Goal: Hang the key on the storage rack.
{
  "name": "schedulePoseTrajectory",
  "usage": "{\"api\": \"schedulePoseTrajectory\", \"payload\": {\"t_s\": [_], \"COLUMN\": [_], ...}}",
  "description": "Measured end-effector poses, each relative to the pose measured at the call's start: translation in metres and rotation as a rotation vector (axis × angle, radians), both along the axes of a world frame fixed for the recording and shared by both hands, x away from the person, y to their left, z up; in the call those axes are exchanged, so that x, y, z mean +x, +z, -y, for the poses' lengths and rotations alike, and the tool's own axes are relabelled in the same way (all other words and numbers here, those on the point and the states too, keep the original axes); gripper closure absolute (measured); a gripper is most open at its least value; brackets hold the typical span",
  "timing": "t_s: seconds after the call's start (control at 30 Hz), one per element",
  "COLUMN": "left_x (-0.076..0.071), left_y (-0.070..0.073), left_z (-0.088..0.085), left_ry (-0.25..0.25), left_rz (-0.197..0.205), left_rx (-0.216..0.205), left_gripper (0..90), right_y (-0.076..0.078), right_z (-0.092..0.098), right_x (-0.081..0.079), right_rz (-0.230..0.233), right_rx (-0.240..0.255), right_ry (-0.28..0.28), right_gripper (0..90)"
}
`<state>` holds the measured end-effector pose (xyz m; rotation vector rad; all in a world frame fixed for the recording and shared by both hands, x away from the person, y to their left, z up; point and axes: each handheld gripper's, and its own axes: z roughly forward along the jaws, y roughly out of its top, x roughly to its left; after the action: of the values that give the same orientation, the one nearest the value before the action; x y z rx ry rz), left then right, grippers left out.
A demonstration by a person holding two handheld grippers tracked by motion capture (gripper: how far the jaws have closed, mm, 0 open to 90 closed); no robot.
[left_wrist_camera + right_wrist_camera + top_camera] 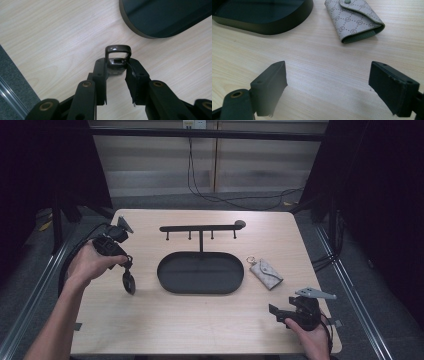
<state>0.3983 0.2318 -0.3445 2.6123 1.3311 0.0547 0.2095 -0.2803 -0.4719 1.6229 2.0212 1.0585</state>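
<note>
A dark key fob [129,282] with a glossy loop at its end [118,51] hangs just above the table, left of the black oval tray [170,279]. My left gripper [127,265] points down and is shut on the fob's body [117,67]. A beige patterned key pouch [266,272] with a small ring lies flat to the right of the tray. My right gripper [278,312] sits low near the front right of the table. Its jaws are wide open [328,77] with nothing between them, and the pouch [354,20] lies ahead of them.
A black hook rail [200,227] stands on a post at the back of the tray. The tray's rim [287,25] lies ahead and left of the right gripper. Bare wood stretches across the table's front middle. Cables run over the floor behind the table.
</note>
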Motion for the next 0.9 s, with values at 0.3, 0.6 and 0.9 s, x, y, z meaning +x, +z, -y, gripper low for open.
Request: {"api": "schedulePoseTrajectory", "payload": {"t_s": [0.3,0.6,0.9], "left_x": [0.000,-0.002,-0.002], "left_y": [0.013,0.024,0.035], "left_z": [0.001,0.008,0.015], "left_ry": [0.013,-0.010,-0.016], "left_rz": [0.020,0.022,0.012], "left_rx": [-0.017,-0.010,0.002], "left_gripper": [70.7,70.7,70.6], "right_y": [0.000,0.000,0.000], "right_z": [0.000,0.000,0.000], "right_x": [0.000,0.000,-0.001], "right_rz": [-0.001,0.000,0.007], "right_rx": [0.001,0.003,0.001], "right_ry": [-0.002,0.002,-0.002], "right_gripper": [14.8,14.8,14.5]}}
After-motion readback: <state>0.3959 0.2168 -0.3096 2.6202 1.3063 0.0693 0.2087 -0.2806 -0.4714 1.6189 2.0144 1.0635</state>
